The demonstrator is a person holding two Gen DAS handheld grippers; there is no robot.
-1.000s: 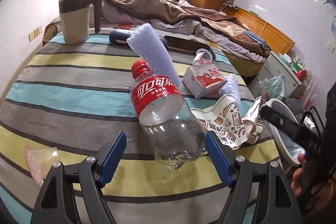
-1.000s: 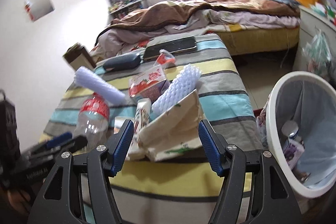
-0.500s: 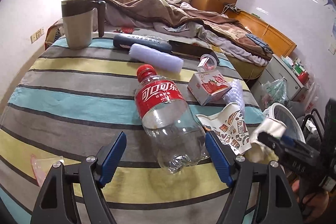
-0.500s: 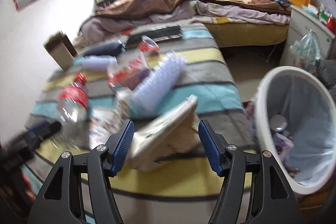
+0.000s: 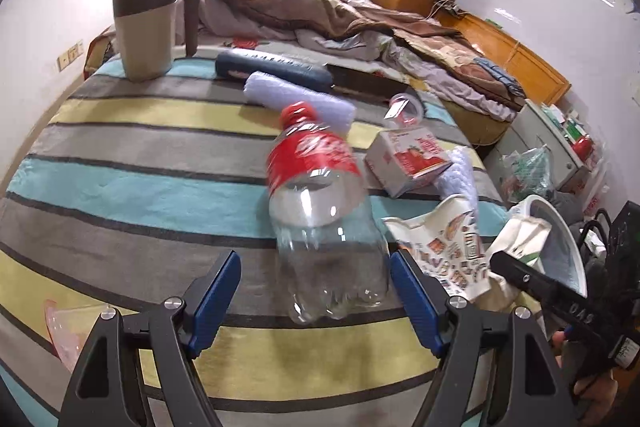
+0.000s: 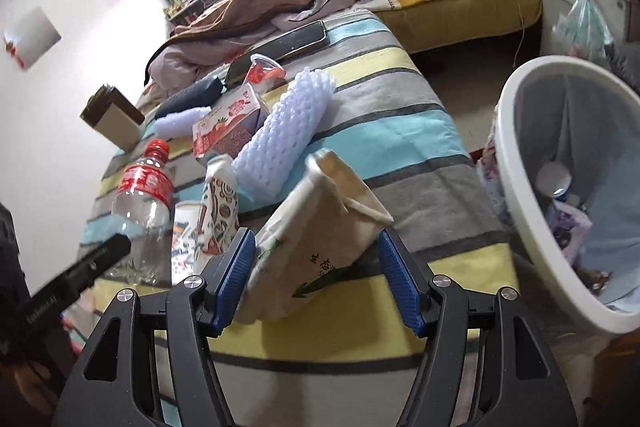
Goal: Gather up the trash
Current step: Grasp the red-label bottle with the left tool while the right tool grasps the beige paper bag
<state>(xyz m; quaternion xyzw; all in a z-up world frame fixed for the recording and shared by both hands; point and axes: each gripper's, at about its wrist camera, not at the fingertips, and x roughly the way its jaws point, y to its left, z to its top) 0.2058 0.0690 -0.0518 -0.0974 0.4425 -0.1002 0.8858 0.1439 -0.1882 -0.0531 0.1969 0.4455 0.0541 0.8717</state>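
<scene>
Up close, right gripper [image 6: 316, 277] fingers clamp a beige paper carton [image 6: 320, 239] beside white trash bin [image 6: 516, 163]. Left gripper [image 5: 314, 301] fingers wide apart w/ cola bottle [image 5: 324, 211] between, on striped worktop [image 5: 132, 163].

Left tool [image 5: 314, 301], right tool [image 6: 318, 277]: black frames, ribbed blue pads, silver screws

Left claw [image 5: 314, 301]: fingers spread wide, low centre of its frame, a bottle lying between them, contact unclear. Right claw [image 6: 318, 277]: fingers parted, low centre of its frame, pressing a paper bag's sides.
</scene>
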